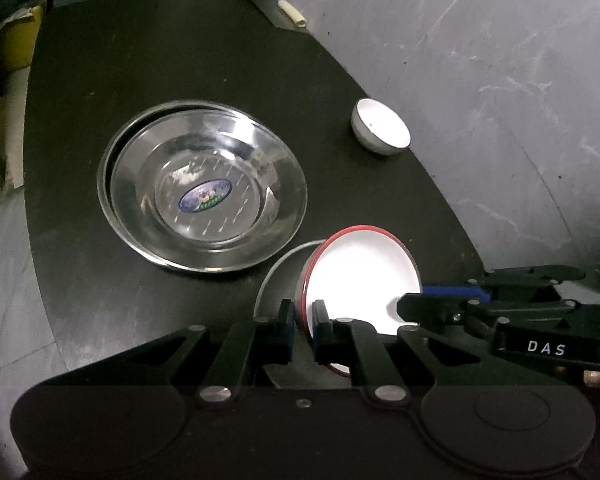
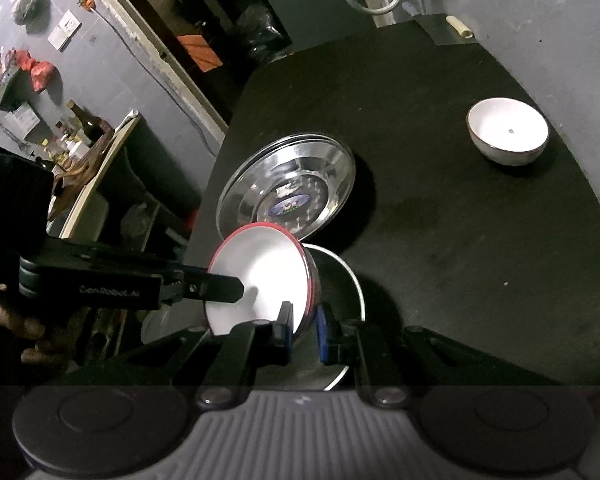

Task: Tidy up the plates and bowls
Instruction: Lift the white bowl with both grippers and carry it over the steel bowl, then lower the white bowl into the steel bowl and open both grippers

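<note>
A white bowl with a red rim hangs tilted over a darker bowl with a pale rim on the black table. My left gripper is shut on its rim at one side. My right gripper is shut on the bowl's wall at the opposite side. Stacked steel plates lie just beyond. A small white bowl stands apart near the table's far right edge.
The black table ends in a curved edge against a grey wall. A cream stick lies at its far corner. A shelf with bottles stands off to the left, beyond the table edge.
</note>
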### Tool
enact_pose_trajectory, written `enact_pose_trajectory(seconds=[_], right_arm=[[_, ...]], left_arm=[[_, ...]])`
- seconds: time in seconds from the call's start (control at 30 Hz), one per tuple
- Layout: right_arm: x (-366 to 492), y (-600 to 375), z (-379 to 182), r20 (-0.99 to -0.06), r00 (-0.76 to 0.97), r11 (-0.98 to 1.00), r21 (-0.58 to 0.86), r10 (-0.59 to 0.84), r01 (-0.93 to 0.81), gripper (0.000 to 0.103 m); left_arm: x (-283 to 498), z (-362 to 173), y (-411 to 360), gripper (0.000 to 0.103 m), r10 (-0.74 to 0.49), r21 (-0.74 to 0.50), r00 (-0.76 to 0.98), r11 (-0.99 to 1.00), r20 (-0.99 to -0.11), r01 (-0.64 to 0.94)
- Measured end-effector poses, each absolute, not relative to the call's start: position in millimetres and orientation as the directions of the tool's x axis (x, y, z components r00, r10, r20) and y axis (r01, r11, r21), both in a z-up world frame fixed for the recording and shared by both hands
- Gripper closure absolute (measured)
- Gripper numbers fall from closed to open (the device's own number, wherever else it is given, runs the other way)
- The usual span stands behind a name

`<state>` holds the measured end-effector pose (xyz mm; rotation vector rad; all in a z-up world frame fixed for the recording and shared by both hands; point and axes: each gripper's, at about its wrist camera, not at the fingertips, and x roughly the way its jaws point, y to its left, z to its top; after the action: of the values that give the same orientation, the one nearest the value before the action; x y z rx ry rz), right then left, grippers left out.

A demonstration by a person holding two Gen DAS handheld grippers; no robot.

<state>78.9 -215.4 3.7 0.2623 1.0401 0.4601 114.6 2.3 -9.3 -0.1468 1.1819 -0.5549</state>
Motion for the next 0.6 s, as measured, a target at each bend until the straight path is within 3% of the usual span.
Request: enact_pose_trajectory(seconds=[0.6], right_arm=[[81,-208,-7,-0.813,0.345,0.882,0.409,0.469,-0.234,0.09]], left_arm=[[110,-16,-4,0.094,-0.443,-0.359,0.203,0.867,-0.873,0.346]])
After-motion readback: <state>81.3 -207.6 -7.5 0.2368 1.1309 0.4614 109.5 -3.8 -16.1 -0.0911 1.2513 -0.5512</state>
